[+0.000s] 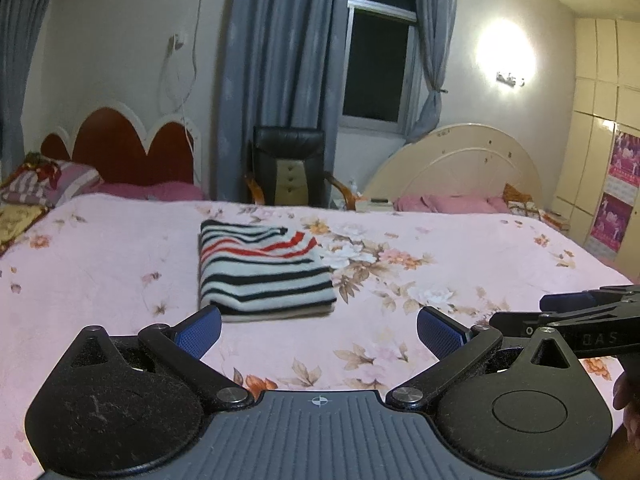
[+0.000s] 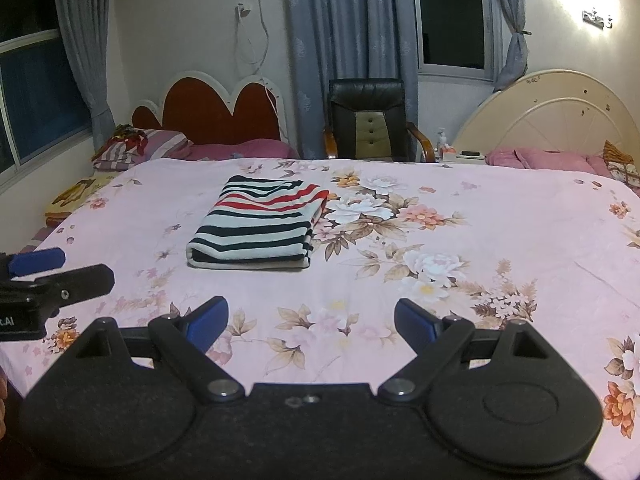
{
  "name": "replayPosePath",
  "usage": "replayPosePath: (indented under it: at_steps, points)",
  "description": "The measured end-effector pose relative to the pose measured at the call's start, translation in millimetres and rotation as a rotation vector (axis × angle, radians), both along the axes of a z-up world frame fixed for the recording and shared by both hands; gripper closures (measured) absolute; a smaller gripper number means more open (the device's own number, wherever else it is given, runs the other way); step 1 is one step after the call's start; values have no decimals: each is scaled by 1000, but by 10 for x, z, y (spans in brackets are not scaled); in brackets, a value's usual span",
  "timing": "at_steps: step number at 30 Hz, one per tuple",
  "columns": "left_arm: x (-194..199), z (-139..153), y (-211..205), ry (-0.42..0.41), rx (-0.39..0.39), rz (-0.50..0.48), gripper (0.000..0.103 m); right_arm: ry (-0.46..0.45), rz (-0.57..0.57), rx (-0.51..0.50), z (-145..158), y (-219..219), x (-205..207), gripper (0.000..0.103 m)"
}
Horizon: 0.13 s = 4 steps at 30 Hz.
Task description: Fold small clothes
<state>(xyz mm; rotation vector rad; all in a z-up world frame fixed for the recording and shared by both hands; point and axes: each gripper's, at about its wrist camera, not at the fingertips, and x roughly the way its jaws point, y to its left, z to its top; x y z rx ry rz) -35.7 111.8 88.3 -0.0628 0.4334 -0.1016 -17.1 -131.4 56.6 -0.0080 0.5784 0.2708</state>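
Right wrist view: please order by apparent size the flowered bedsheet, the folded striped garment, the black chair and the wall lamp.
1. flowered bedsheet
2. folded striped garment
3. black chair, only slightly smaller looking and farther back, so unsure against the garment
4. wall lamp

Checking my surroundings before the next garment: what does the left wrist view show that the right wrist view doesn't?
Only the left wrist view: pink posters on the cupboard doors at far right, and the right tongs at its edge.
Only the right wrist view: a dark window at far left, and the left tongs.
Both: the folded striped top lying untouched on the floral bedspread, each view's own tongs open.
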Motion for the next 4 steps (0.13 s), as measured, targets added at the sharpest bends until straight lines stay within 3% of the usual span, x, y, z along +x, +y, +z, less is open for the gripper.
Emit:
replayPosePath:
  at_steps: [4]
  points:
    - [4,3,15,5,-30,6,0,2,10,1,2,-10,15,14]
